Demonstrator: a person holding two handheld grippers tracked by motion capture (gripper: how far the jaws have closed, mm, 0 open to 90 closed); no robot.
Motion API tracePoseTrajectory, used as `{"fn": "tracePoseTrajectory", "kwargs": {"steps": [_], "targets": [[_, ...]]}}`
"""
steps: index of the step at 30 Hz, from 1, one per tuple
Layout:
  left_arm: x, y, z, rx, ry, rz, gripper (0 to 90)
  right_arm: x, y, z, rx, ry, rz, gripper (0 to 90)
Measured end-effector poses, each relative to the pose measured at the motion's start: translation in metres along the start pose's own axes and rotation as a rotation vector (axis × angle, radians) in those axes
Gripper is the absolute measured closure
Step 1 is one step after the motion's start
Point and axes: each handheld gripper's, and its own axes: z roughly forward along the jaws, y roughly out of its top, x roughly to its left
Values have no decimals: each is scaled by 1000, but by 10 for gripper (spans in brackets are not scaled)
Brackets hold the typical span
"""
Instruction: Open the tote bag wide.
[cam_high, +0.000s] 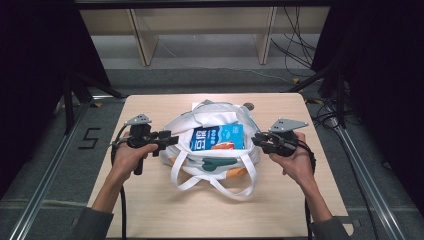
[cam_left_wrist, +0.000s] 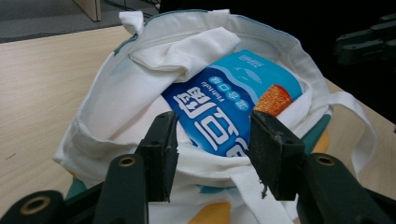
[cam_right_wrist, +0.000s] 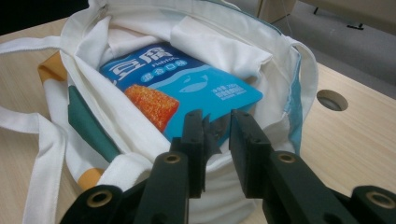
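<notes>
— High view first: where does the bag sit?
— White tote bag (cam_high: 212, 145) lies mid-table (cam_high: 150, 210), mouth open, a blue snack packet (cam_high: 218, 137) inside. Its handles (cam_high: 220, 187) trail toward six o'clock.
— And the tools?
— Left gripper (cam_high: 170, 140) sits at nine o'clock of the bag, right gripper (cam_high: 256, 140) at three o'clock, each just at the rim.
— Grasping anything?
— Left gripper view: jaws spread wide, released, bag rim (cam_left_wrist: 205, 161) between them. Right gripper view: jaws nearly closed with a narrow gap at the packet's edge (cam_right_wrist: 219, 128); whether they pinch it, I cannot tell.
</notes>
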Motion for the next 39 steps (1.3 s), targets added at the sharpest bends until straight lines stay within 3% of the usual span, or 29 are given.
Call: {"fn": "tracePoseTrajectory", "kwargs": {"steps": [1,2,4,8,9,14,16,18,21,23,24,25,26,27,30,31,32,34,35,37,39], "targets": [[-1,0,-1,5,5,0,509,-2,0,-2,2,1,-14,750],[-3,-1,-1,12,4,3,503,1,0,-3,8,1,16,748],[-5,-1,-4,7,29,18,492,0,-1,-3,2,1,3,739],[-5,-3,-7,10,33,26,474,1,-2,-3,-3,-7,3,709],[-5,-4,-8,11,29,28,473,0,-3,-3,-10,-7,-8,706],[-5,-9,-15,5,9,28,447,4,-5,-6,4,-4,32,677],[-6,-10,-17,8,11,37,441,1,-6,-5,-12,-14,4,660],[-7,-11,-19,4,8,36,435,4,-7,-8,6,-5,38,641],[-8,-12,-20,3,12,50,423,3,-8,-9,-11,-12,17,628],[-9,-14,-21,-1,8,38,421,6,-9,-10,-7,-12,46,616],[-10,-14,-22,4,17,44,418,5,-9,-11,-9,-12,28,608],[-10,-15,-22,3,18,39,412,6,-10,-12,-6,-12,41,599],[-10,-15,-23,5,17,47,403,4,-10,-12,-18,-20,11,590],[-10,-16,-24,4,22,44,397,7,-10,-14,-9,-14,46,579],[-11,-19,-27,1,6,25,392,5,-12,-15,-21,-22,27,565],[-12,-20,-28,3,10,28,391,7,-12,-17,-7,-14,50,561],[-12,-21,-29,2,9,30,389,6,-13,-17,-12,-15,34,557],[-14,-22,-30,-2,2,34,382,8,-14,-18,-11,-17,53,551],[-15,-22,-32,1,13,33,380,4,-14,-17,-26,-20,4,549],[-17,-24,-33,0,11,45,373,8,-14,-19,-8,-18,40,542],[-19,-25,-33,5,10,53,371,7,-14,-19,-30,-19,9,534]]}}
